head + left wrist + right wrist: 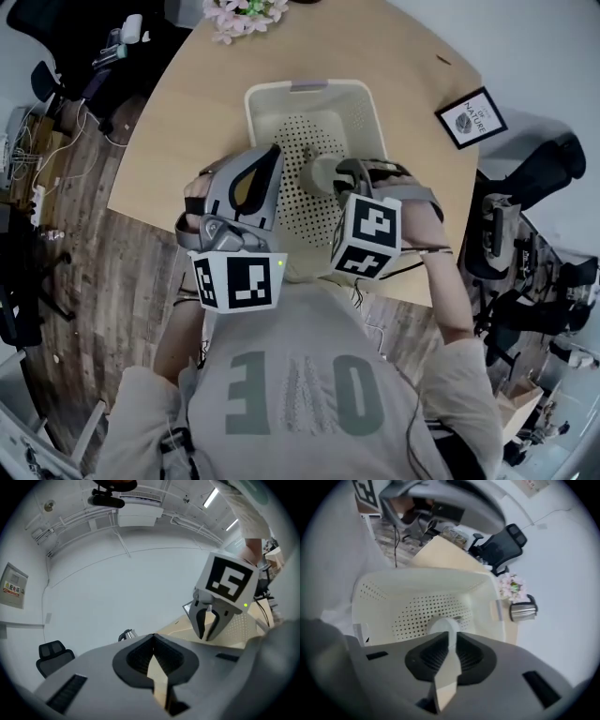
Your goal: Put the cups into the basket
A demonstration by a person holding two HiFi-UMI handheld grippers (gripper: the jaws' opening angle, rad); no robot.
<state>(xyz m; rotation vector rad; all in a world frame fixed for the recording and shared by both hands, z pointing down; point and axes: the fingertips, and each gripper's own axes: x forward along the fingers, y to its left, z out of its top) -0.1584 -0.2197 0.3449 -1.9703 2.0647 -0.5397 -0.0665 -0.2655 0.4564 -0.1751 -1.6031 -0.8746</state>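
Note:
The cream perforated basket point(347, 103) stands on the round wooden table point(178, 122). In the right gripper view a pale cup point(440, 624) lies on the bottom of the basket point(384, 592), just beyond the jaws and apart from them. My right gripper point(449, 633) hangs above the basket, tilted steeply down, open with a narrow gap and nothing between the jaws. In the head view the right gripper point(321, 176) is over the basket's middle. My left gripper point(275, 155) hovers level over the basket's left rim. Its tips point(152, 639) meet and hold nothing. It looks at the right gripper point(209, 632).
Pink flowers point(246, 14) sit at the table's far edge, with a metal jug point(522, 610) beside them. A framed picture point(471, 117) lies at the right edge. Office chairs point(534, 178) and cables surround the table.

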